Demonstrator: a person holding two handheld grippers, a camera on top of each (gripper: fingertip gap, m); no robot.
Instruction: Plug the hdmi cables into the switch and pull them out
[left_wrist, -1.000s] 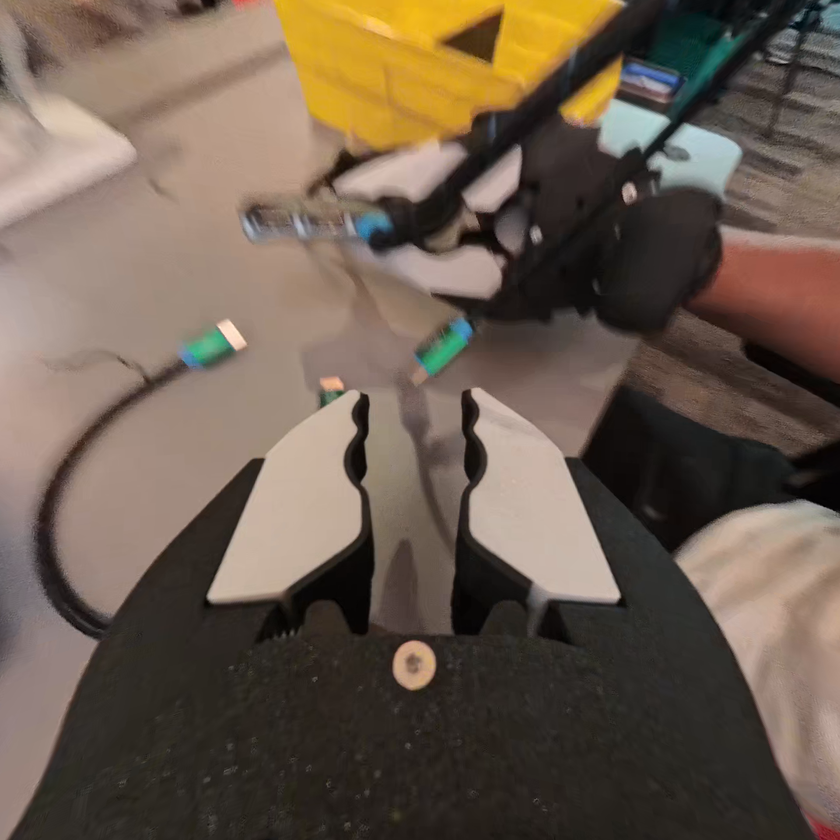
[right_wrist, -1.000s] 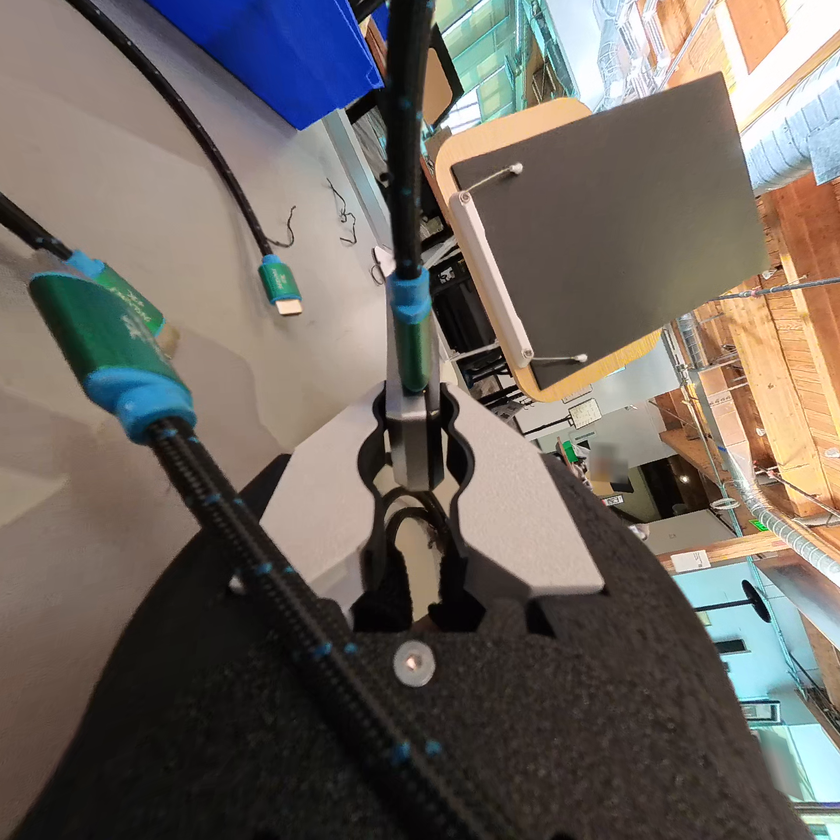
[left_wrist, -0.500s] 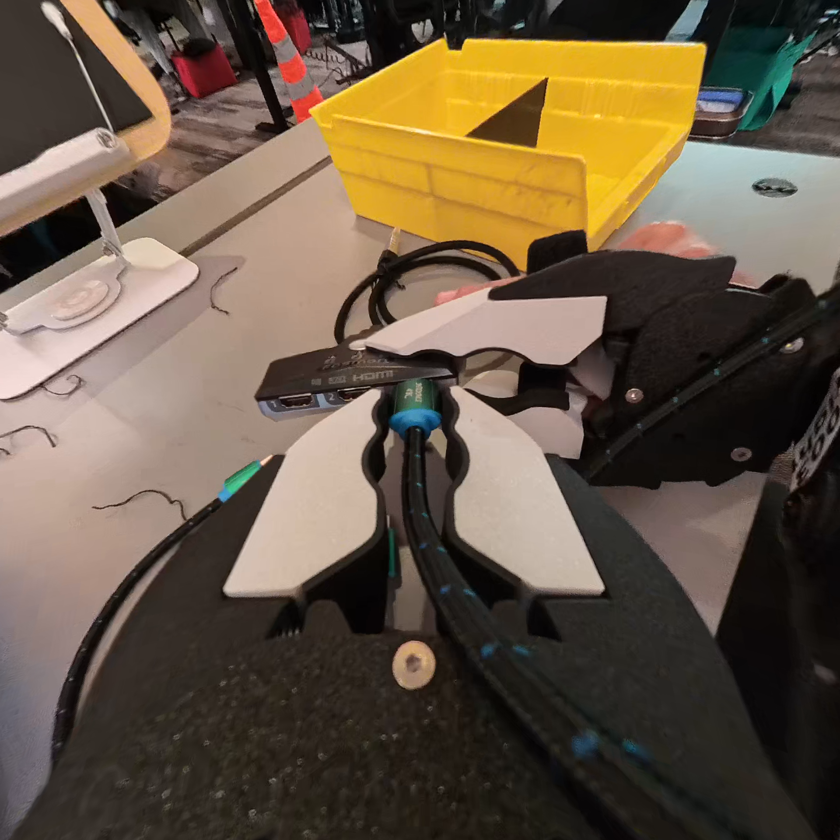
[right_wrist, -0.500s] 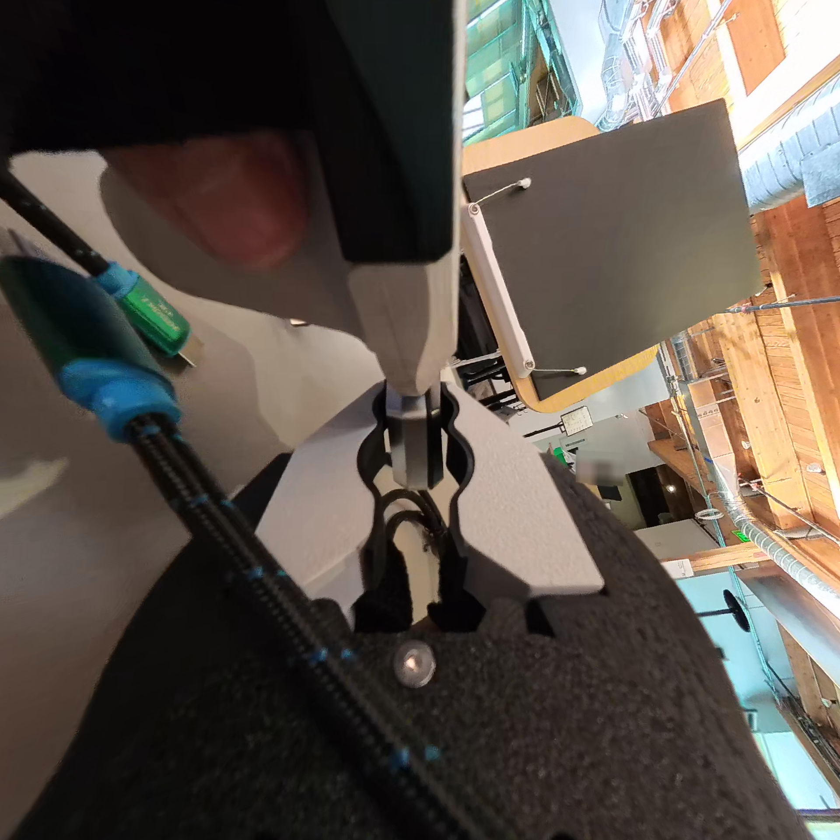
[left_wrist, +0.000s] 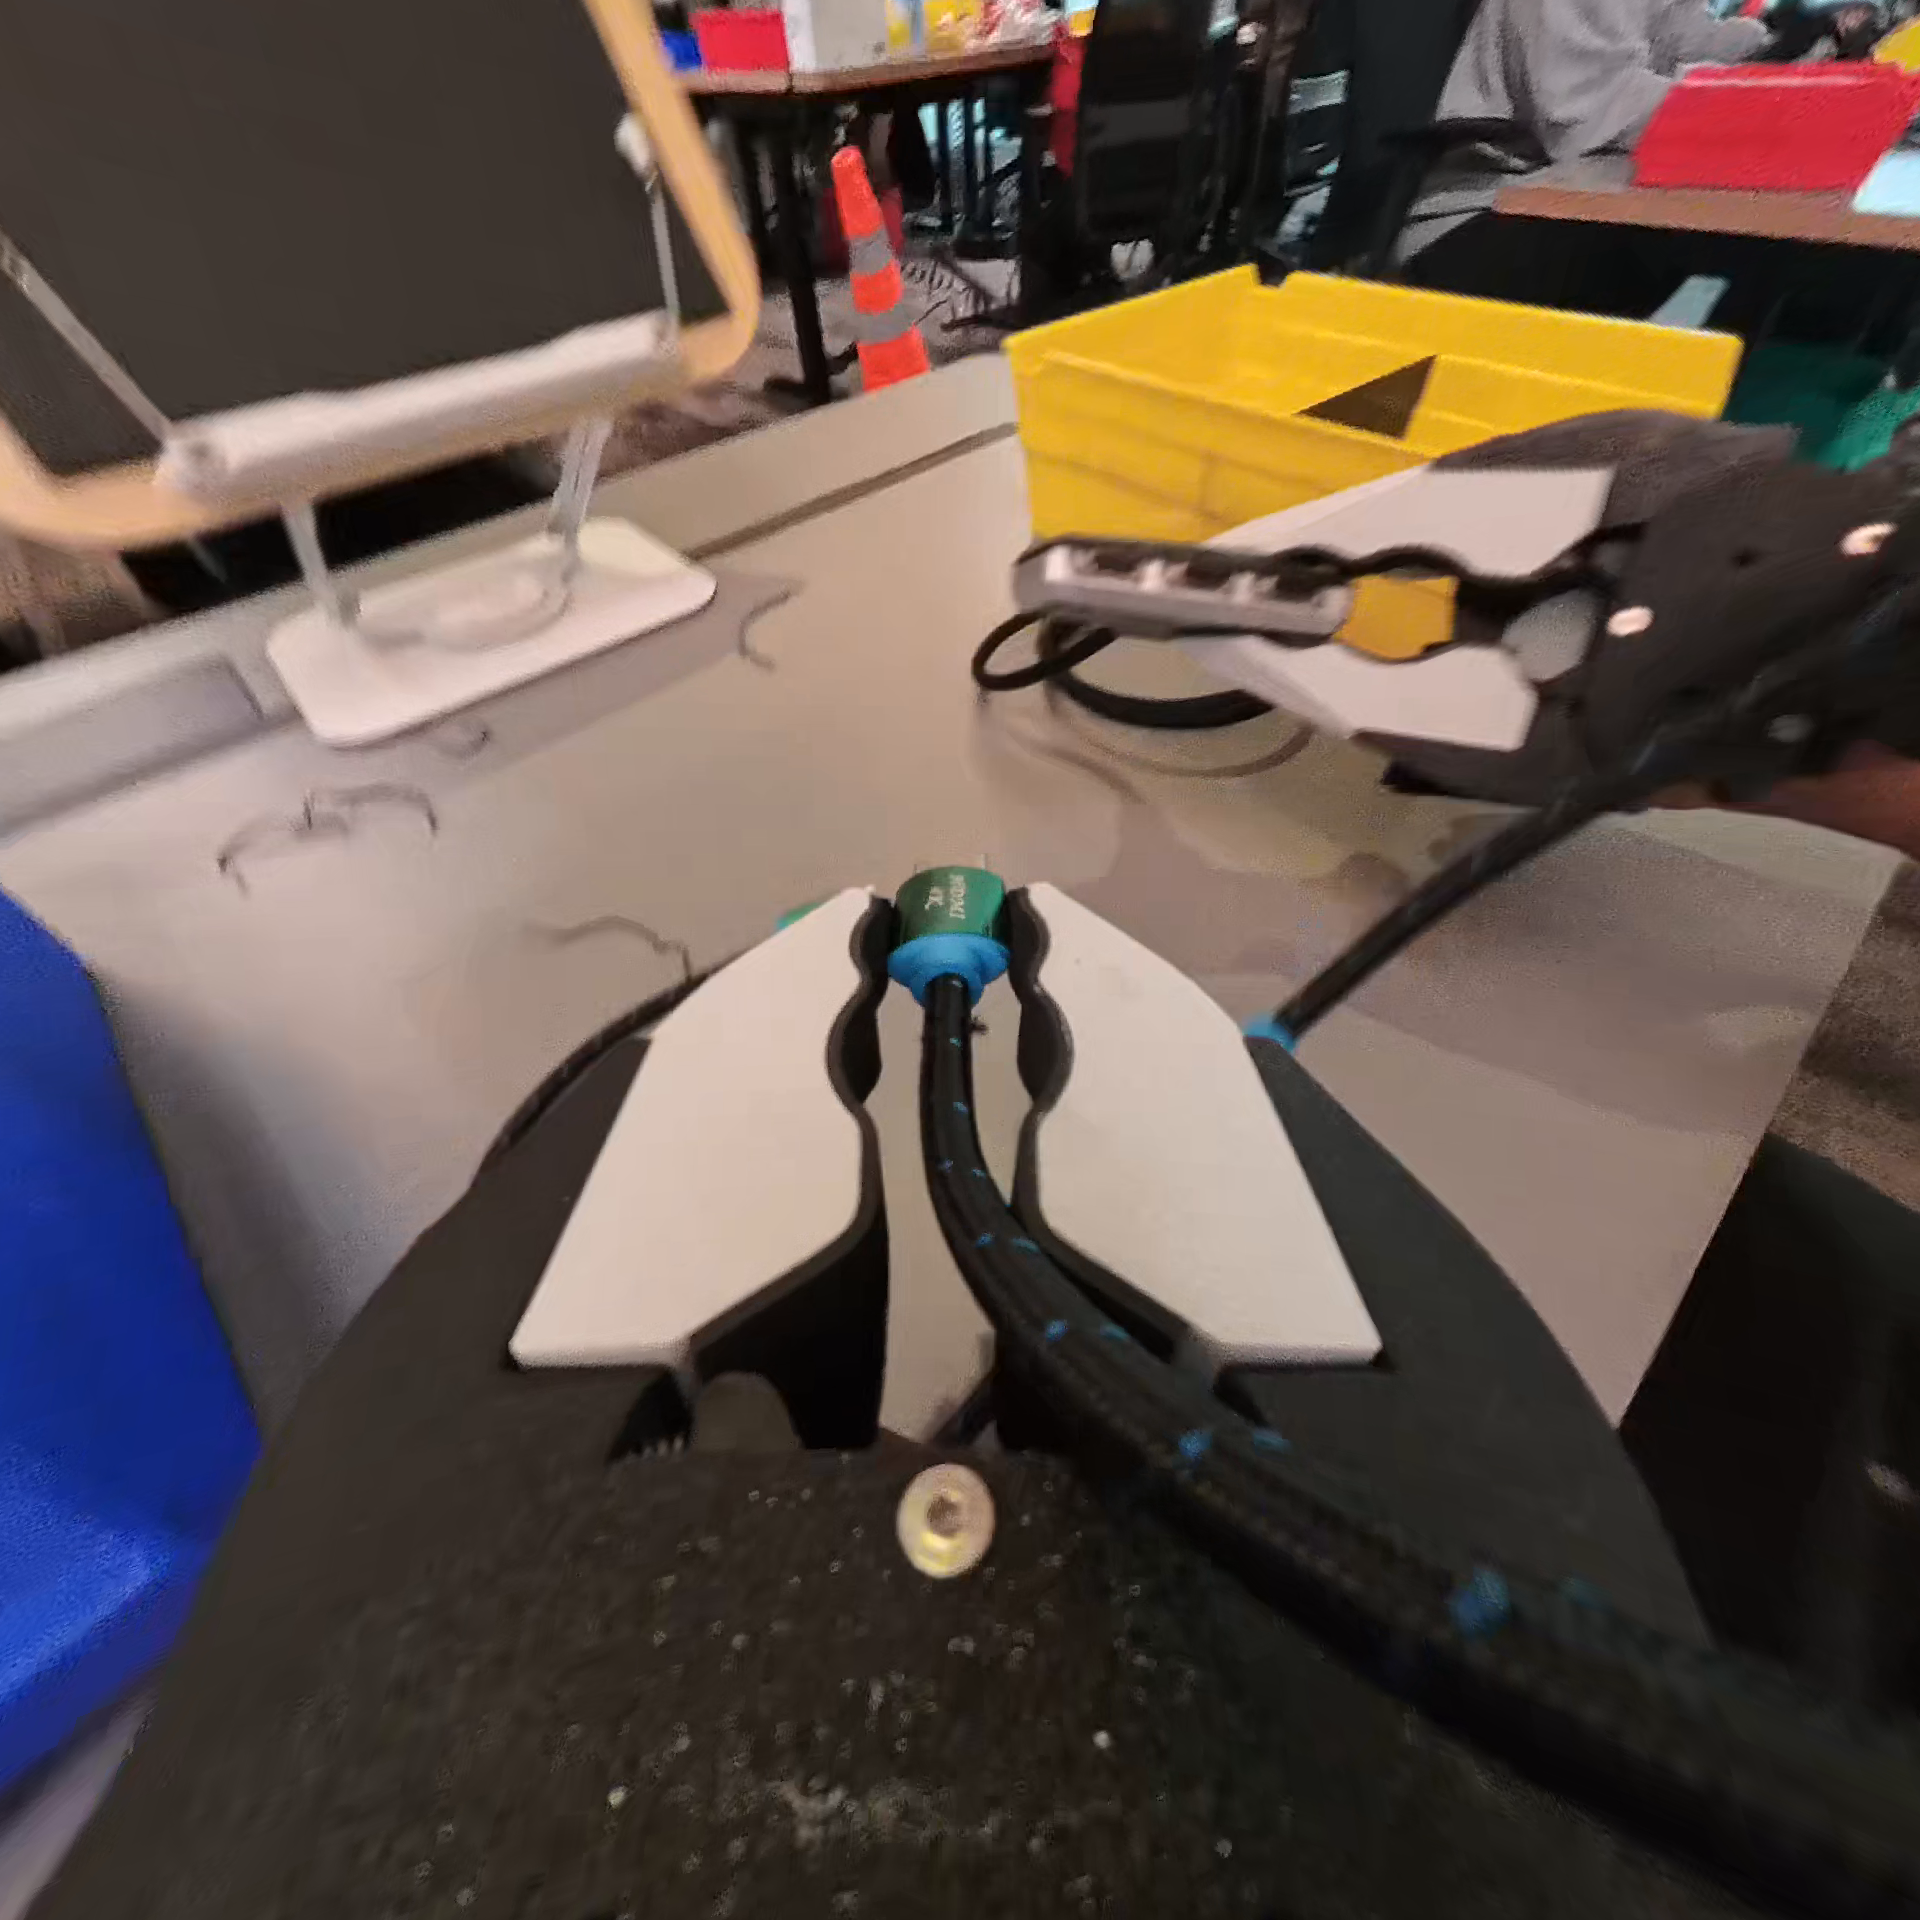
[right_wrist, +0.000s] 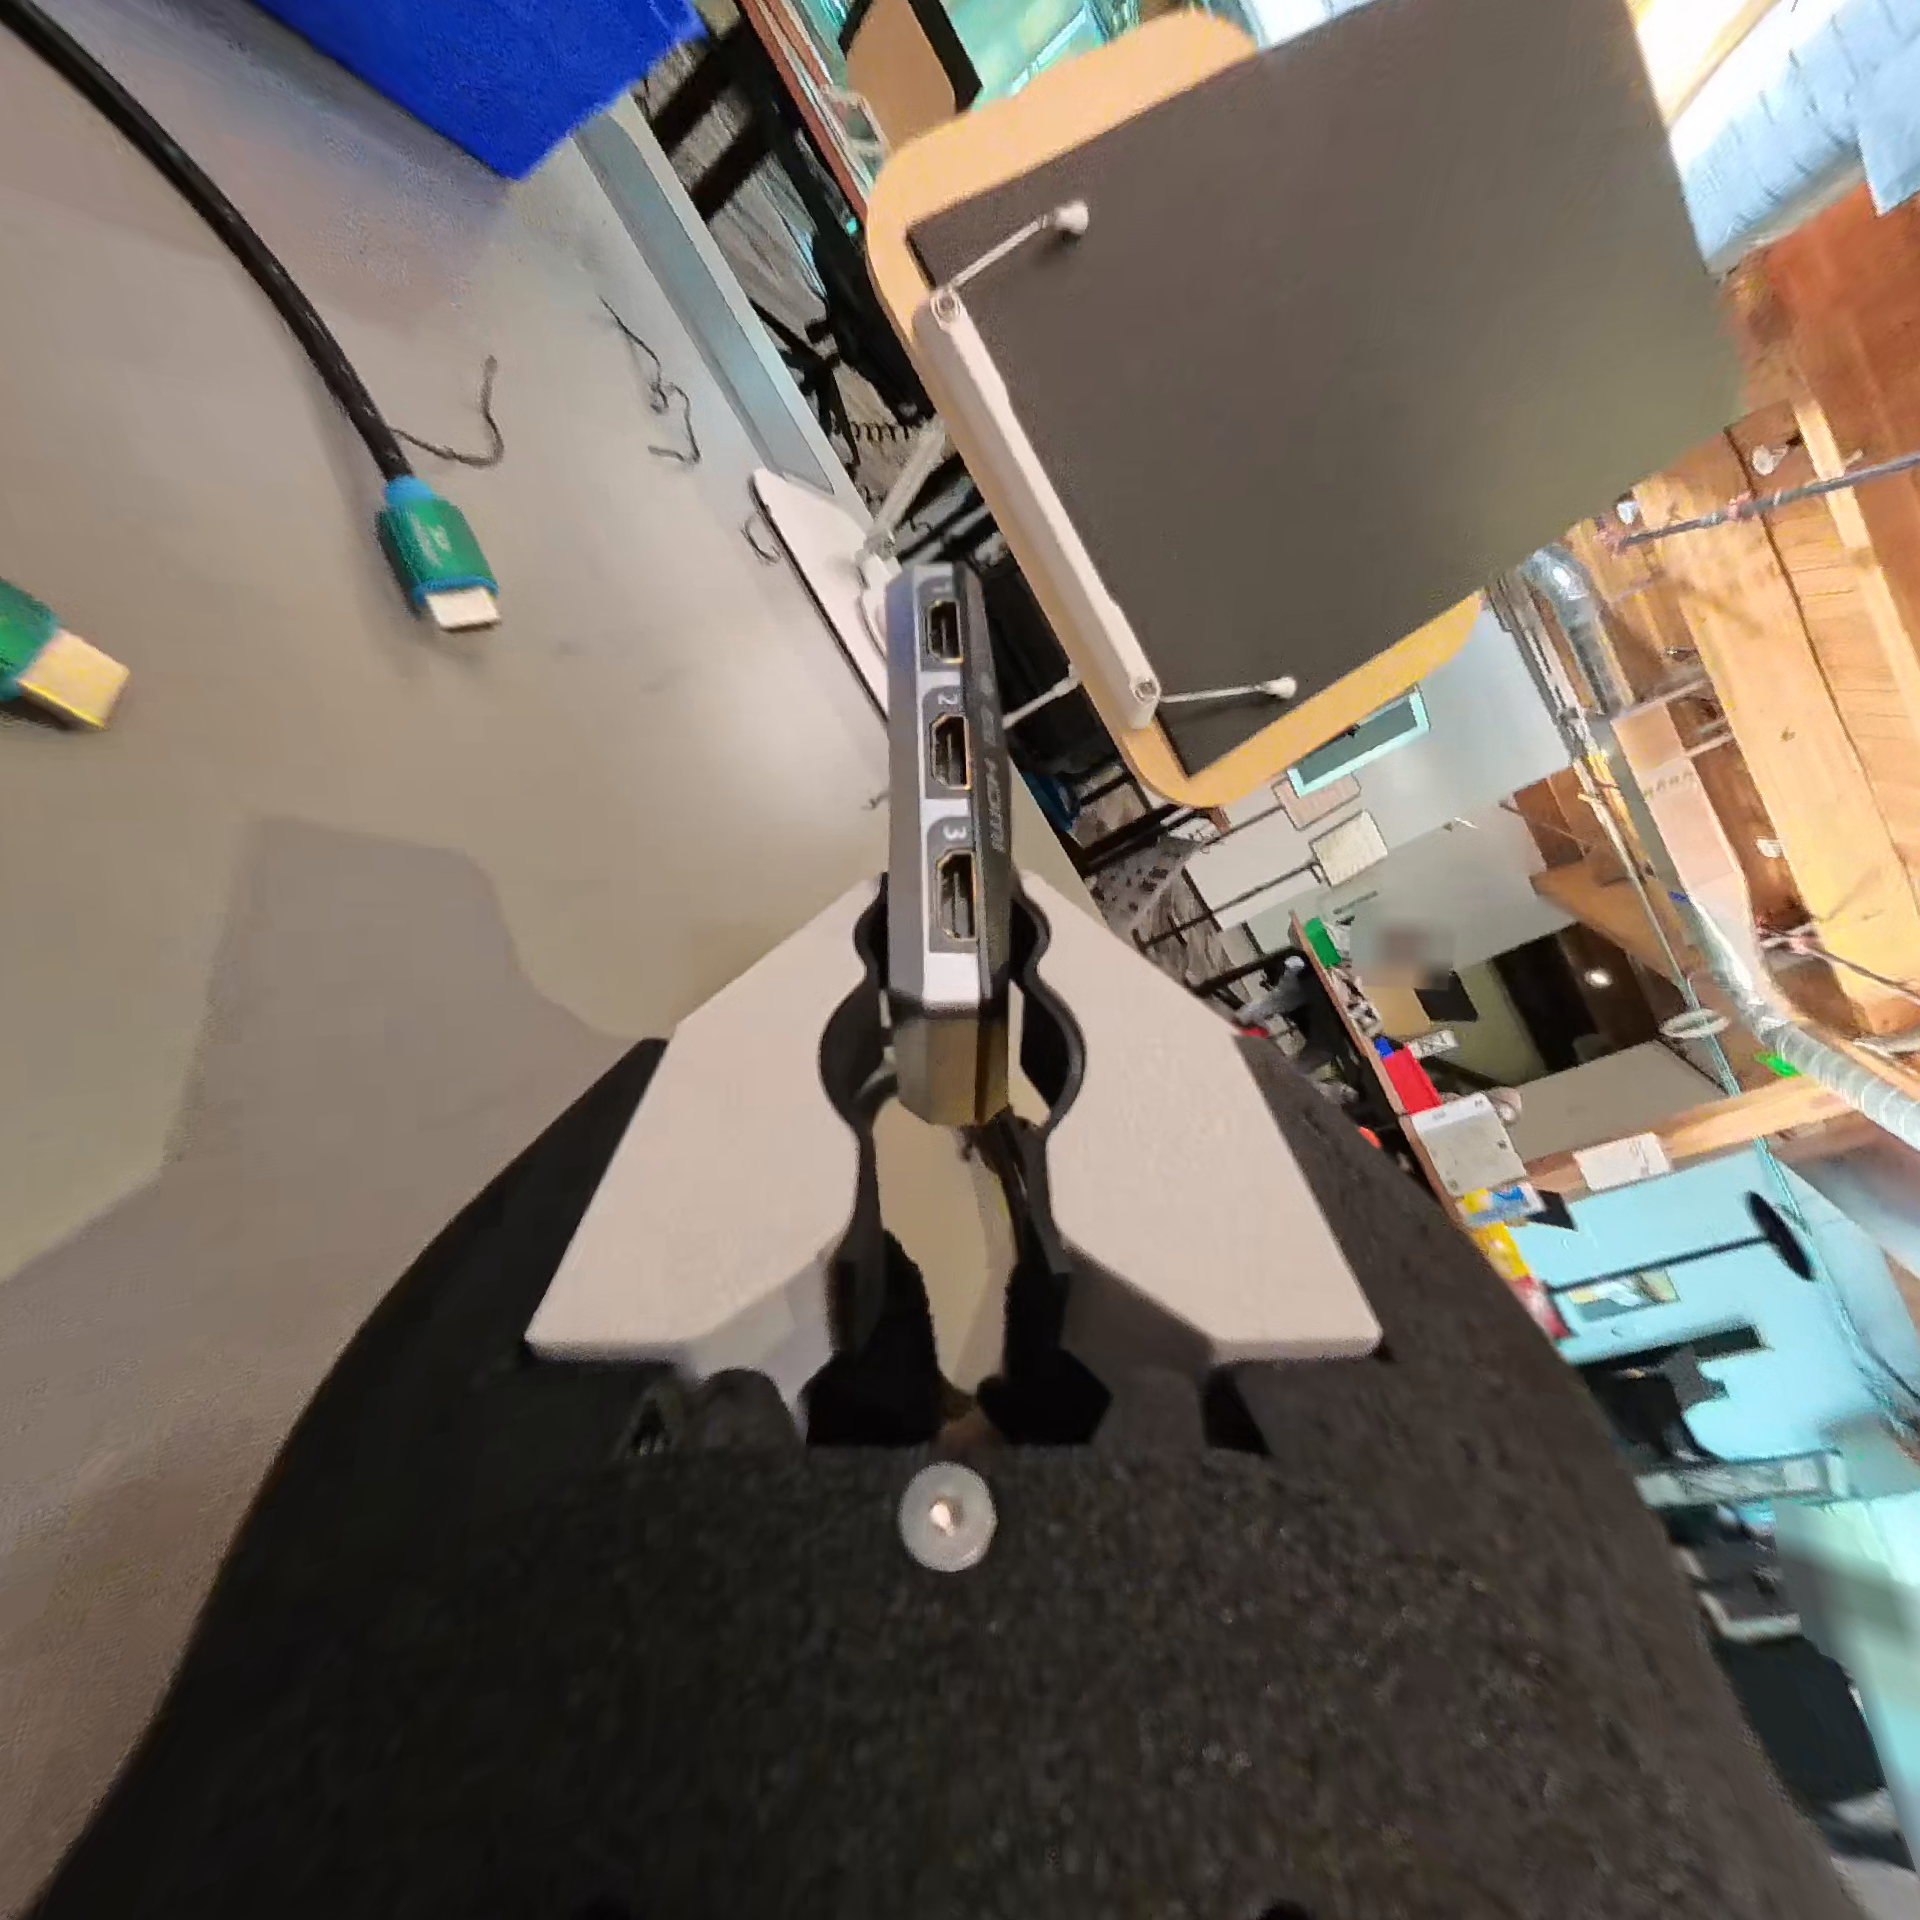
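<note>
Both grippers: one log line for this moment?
left gripper: shut on green HDMI plug | right gripper: shut on black HDMI switch | ports empty

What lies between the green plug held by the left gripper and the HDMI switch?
Only bare grey table shows between the green plug and the HDMI switch in the left wrist view; nothing blocks that gap.

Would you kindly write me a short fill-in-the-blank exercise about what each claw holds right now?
1. The left claw is shut on a green HDMI ____.
2. The right claw grips the switch, whose three visible ports are all ____.
3. In the left wrist view, the bin behind the switch is ____ in colour.

Missing words: plug; empty; yellow
</note>
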